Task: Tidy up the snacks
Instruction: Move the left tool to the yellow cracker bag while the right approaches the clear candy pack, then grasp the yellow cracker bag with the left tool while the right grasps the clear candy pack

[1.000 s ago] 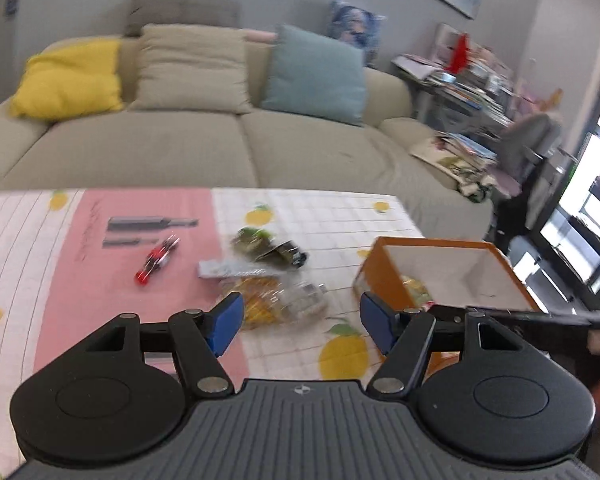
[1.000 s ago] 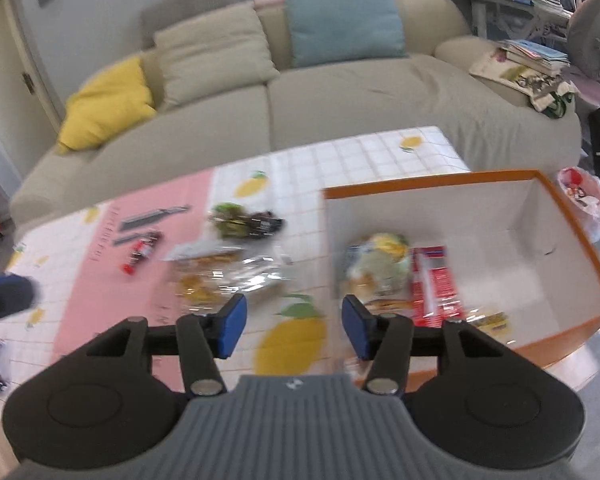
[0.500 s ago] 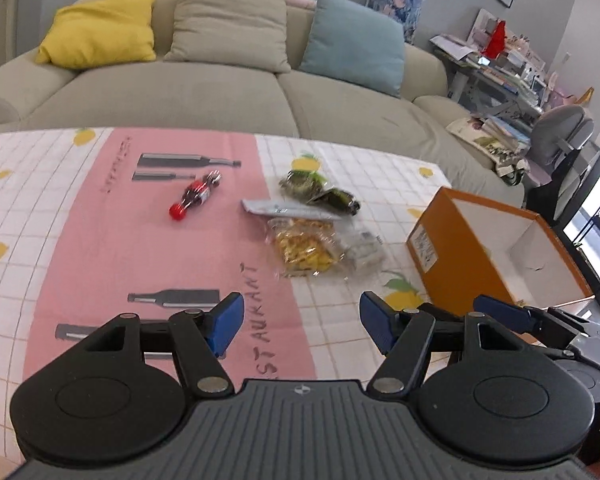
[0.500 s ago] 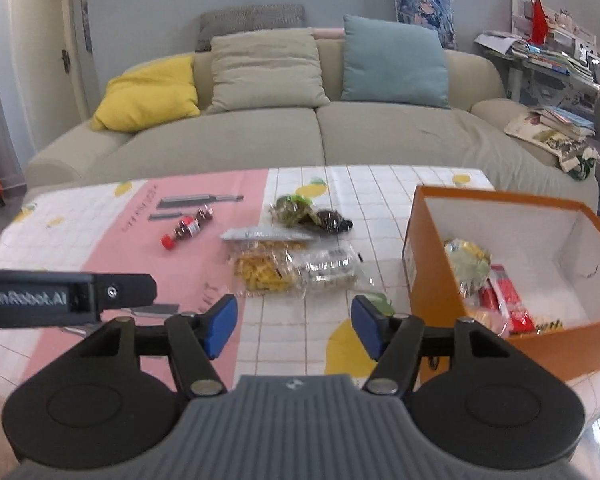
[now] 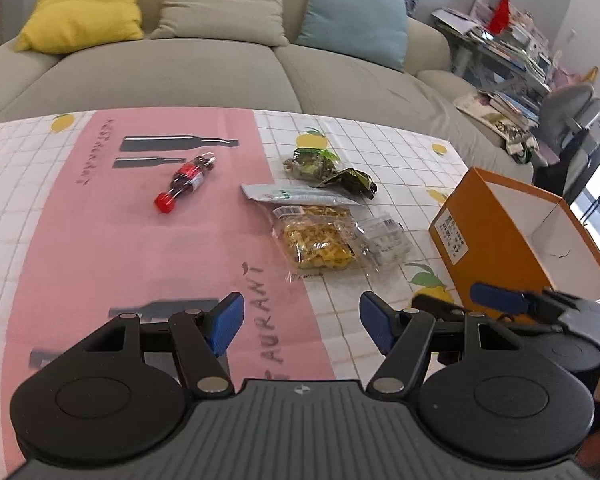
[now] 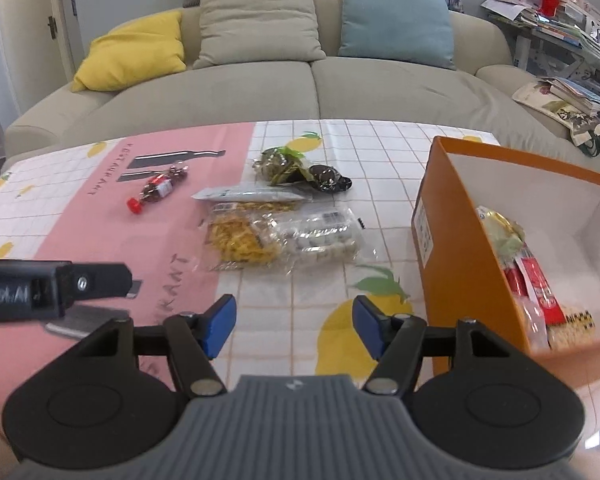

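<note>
Both grippers (image 5: 300, 318) (image 6: 294, 326) lower, tilted tableward.

left gripper (image 5: 301, 322) jaws apart above snack bags (image 5: 320, 236).

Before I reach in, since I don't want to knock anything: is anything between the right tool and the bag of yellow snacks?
Nothing visible. Only bare tablecloth lies between the open right tool and the yellow snack bag. The left tool sits off to the side, clear of that path.
</note>
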`<state>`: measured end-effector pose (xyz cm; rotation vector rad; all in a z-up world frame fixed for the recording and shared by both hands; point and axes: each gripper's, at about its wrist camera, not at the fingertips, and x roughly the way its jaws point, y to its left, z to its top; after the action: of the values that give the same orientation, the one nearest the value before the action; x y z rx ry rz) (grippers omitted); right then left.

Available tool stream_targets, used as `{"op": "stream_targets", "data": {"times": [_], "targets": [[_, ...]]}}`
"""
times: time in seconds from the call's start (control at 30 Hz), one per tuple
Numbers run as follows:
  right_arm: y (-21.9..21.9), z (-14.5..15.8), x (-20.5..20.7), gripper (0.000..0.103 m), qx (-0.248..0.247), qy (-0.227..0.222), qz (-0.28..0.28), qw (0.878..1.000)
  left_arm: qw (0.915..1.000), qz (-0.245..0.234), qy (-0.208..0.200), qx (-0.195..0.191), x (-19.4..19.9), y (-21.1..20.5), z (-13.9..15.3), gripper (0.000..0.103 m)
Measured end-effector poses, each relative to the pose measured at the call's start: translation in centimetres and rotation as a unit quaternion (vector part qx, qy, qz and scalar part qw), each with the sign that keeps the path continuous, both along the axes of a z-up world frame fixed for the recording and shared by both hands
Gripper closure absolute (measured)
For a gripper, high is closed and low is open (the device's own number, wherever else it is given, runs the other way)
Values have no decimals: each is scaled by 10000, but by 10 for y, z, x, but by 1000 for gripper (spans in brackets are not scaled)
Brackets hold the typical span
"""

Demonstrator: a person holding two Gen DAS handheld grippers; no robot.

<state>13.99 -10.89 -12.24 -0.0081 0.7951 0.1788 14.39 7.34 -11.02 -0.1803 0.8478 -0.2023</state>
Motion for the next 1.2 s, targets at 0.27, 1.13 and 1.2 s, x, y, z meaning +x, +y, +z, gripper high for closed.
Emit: {"op": "stream_targets", "data": {"times": [0.27,1.13,1.2], "targets": [[18,-29,48,46,-542,-16,416,9977,9991,-241,238,237,49,-10,-32,44],[20,-45,34,103,-328,385,574,9971,9962,247,817,199,27,-10,-47,100],[21,-42,22,103,-276,514,680,9960,9945,436,920,256,8,-3,-45,100]]}}
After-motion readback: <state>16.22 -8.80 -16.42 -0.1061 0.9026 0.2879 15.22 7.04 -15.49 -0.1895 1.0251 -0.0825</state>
